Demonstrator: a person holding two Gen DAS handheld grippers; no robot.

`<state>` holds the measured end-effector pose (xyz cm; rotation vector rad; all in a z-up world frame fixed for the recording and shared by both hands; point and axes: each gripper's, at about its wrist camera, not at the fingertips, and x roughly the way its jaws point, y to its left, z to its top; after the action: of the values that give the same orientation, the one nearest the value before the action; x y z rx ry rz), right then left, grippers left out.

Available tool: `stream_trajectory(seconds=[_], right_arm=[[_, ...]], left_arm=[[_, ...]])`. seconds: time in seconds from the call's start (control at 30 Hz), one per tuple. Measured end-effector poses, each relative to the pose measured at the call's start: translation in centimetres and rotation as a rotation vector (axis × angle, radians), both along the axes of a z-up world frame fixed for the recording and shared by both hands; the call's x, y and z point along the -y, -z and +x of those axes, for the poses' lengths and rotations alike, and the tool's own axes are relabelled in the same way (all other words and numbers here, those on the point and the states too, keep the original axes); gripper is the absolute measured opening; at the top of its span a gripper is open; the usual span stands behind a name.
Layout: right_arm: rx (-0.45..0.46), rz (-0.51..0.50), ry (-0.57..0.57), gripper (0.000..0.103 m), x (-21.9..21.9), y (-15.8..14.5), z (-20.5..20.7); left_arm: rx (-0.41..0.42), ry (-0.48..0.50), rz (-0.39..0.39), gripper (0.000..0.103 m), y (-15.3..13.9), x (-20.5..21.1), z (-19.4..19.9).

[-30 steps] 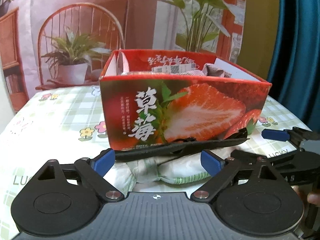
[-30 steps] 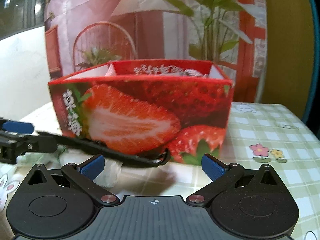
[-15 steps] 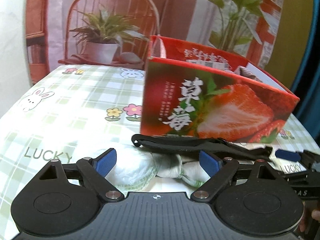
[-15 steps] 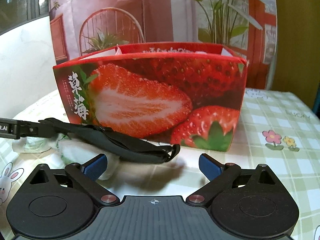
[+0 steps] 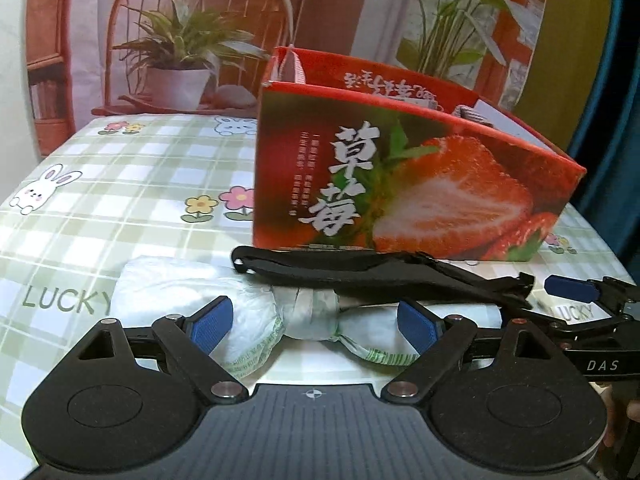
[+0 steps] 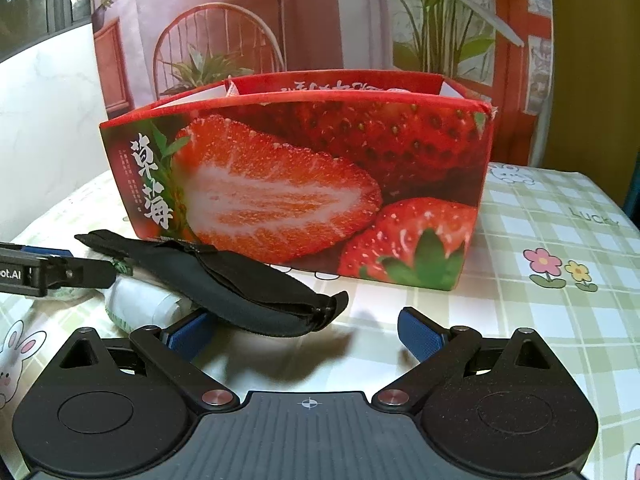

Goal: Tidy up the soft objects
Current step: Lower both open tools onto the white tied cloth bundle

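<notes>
Left tool, jaws apart, has swung over the white bundle; right tool apart, idle; boxing pending.

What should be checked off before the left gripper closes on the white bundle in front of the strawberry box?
1. Left gripper open wide enough: ok, the fingers stand apart on either side of the white bundle.
2. Bundle centred between the fingers: ok, its taped middle lies about midway.
3. Bundle free of other things: not ok, the black strap lies across its far edge.
4. Right gripper out of the way: ok, it is open, holds nothing and sits off to the side.
5. Strawberry box open on top: ok.
6. Room left inside the box: cannot tell, only a little of the contents shows.
</notes>
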<state>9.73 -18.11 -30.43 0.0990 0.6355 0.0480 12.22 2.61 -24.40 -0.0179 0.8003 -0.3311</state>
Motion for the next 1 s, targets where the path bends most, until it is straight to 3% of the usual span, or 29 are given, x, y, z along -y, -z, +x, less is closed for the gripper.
stream_trajectory(seconds=[0.57,1.0], right_arm=[[-0.016,0.026,0.042,0.098,0.0,-1.4,-2.0],[-0.054,0.059,0.024,0.097,-1.0,-1.3,-2.5]], left_arm=[[0.072,0.078,-0.003,0.091,-3.1,-0.4,-1.9],[0.071,-0.022,0.004,0.091,-3.6,-6.1,-2.1]])
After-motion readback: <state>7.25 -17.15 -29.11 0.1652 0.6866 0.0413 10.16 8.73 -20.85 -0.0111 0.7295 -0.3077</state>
